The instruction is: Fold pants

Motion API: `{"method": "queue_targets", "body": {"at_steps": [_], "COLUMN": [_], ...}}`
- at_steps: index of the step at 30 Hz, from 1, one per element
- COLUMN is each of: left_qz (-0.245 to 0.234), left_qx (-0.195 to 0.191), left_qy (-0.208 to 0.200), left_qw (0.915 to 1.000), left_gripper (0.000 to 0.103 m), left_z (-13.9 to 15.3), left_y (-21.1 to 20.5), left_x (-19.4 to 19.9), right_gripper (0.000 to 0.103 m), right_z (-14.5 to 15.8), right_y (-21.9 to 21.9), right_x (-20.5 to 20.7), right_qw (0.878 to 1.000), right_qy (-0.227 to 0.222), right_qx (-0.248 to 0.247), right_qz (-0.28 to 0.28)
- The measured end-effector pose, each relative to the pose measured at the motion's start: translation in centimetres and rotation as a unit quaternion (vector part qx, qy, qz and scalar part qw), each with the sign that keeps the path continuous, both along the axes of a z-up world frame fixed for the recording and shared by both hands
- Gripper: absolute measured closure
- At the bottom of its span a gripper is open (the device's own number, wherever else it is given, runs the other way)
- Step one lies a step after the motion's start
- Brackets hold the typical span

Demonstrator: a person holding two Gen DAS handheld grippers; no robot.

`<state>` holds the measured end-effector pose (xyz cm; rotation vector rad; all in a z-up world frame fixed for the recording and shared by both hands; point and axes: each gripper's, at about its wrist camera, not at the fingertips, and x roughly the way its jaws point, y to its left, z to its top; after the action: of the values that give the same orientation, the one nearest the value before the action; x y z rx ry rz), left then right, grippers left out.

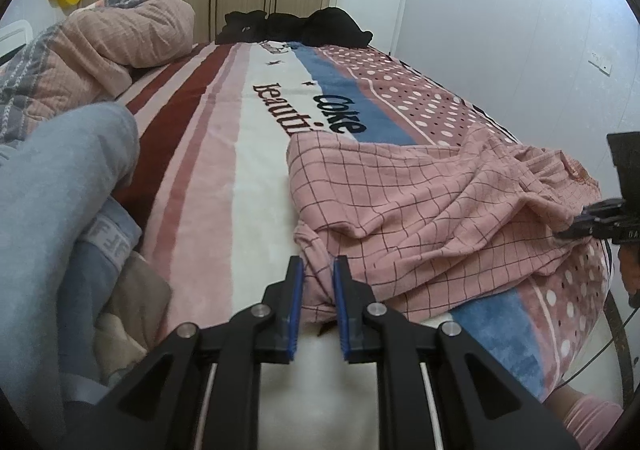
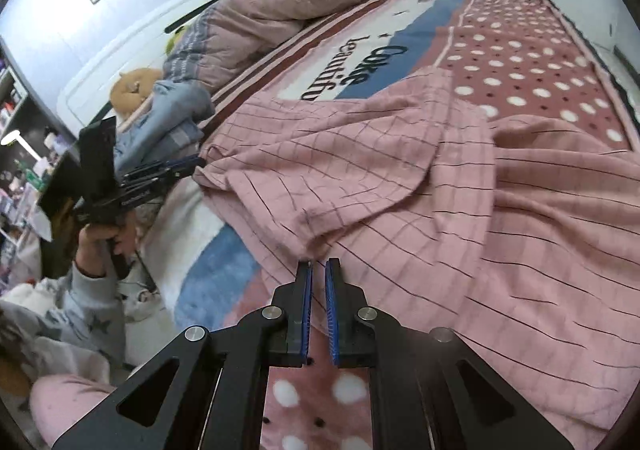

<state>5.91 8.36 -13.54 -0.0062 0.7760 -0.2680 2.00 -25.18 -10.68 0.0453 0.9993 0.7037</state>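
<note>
1. Fingers of the left gripper point(image 1: 318, 270) stand close together with a bunched hem of the pants point(image 1: 420, 206) pinched between the blue pads, at the near left end of the garment.
2. Fingers of the right gripper point(image 2: 318, 270) are shut, their tips at a raised ridge of pink cloth on the near edge; the left wrist view shows them clamped on a pulled-up pinch of it at the near right.
3. Between the two grips the pants lie crumpled on the bed point(image 1: 256, 186), one flap already thrown loosely across the rest, with deep wrinkles and a bulky ridge.
4. My judgement: the fold is at an early stage. Both ends are held, but the cloth still needs stretching flat, then a clean fold or two.
5. Farther off, a quilt point(image 1: 120, 38) at the far left and dark clothes point(image 1: 296, 26) at the far end sit well apart.
</note>
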Motion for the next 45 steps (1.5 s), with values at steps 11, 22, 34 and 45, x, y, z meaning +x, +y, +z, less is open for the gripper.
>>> {"method": "queue_targets", "body": {"at_steps": [11,22,34,45], "left_qz": [-0.009,-0.017,-0.02,-0.047], "left_qx": [-0.03,-0.035,-0.045,-0.043], "left_qy": [-0.043,-0.03,-0.011,-0.018], "left_qw": [0.9986,0.9988,0.9987,0.9978], "left_gripper": [0.063,0.063,0.062,0.056], "left_z": [3.3,2.2,1.2,1.6], "left_y": [-0.2,-0.8,-1.8,-3.3], "left_x": [-0.7,-0.4,0.5,3.8], "right_gripper": [0.043,0.103,0.099,0.06], "right_z": [2.8,0.7,-1.3,2.2], "right_y": [6.7,7.8,4.4,1.5], "right_x": [-2.0,-1.8,-4.8,2.7], "right_qw": [0.976,0.951,0.978,0.985], "right_qy": [-0.159,-0.219,-0.095,-0.076], "right_qx": [-0.142,-0.219,-0.185,-0.112], "right_qz": [0.039,-0.004,0.014,-0.11]}}
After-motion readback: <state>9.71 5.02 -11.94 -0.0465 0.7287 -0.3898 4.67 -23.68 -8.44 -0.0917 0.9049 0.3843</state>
